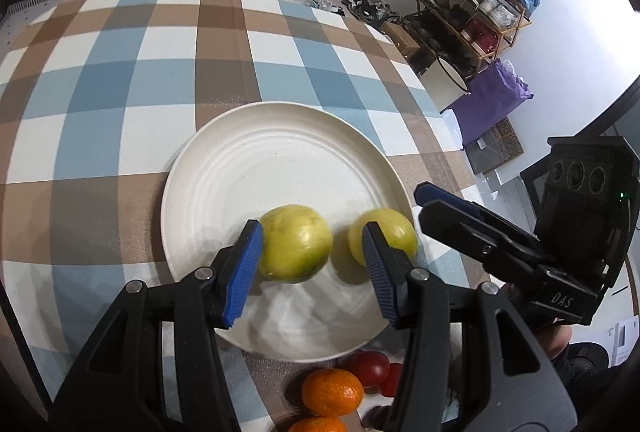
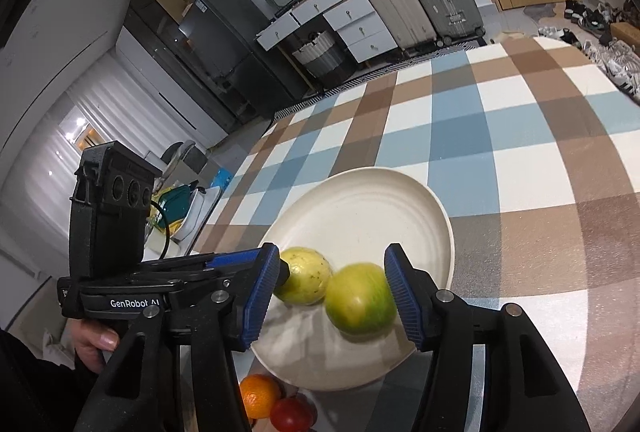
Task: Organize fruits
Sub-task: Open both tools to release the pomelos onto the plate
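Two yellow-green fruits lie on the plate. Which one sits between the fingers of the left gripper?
The left fruit, nearer the plate's middle. The other fruit lies beside the rim, between the right gripper's fingers.

Bare plate (image 1: 280, 152) beyond two fruits (image 1: 295, 243)

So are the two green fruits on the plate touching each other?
Apart. The left wrist view shows a strip of shadowed plate between the left fruit and the right fruit. The right wrist view only overlaps them.
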Motion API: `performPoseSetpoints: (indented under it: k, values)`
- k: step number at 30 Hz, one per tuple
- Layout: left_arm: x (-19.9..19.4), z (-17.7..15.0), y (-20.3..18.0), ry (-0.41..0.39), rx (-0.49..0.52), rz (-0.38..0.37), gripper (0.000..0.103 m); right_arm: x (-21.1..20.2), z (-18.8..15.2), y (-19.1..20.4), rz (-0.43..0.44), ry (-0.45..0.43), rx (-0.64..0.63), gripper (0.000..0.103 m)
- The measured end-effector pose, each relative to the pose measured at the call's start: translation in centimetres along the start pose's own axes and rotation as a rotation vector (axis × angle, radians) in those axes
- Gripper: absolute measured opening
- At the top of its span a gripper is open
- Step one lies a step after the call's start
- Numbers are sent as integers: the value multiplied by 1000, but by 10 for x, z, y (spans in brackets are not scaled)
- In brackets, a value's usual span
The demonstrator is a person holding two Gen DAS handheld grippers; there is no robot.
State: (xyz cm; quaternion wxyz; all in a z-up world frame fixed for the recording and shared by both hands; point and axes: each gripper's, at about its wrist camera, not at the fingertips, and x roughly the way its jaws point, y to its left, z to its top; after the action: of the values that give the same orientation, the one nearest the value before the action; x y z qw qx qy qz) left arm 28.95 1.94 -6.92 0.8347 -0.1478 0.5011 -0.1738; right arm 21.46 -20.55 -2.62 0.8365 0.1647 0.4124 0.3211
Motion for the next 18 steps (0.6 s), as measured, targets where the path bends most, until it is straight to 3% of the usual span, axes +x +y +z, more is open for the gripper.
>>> performPoseSetpoints:
  k: [6, 10, 18]
  values:
    - [-23, -13, -7, -29, 11, 31, 48, -23, -4, 9, -12, -48, -6, 60]
    - [-40, -29, -18, -58, 50, 102, 49, -38, -12, 21, -24, -74, -27, 63]
    - [-75, -67, -37, -120, 93, 181, 58, -67, -33, 49, -52, -156, -97, 78]
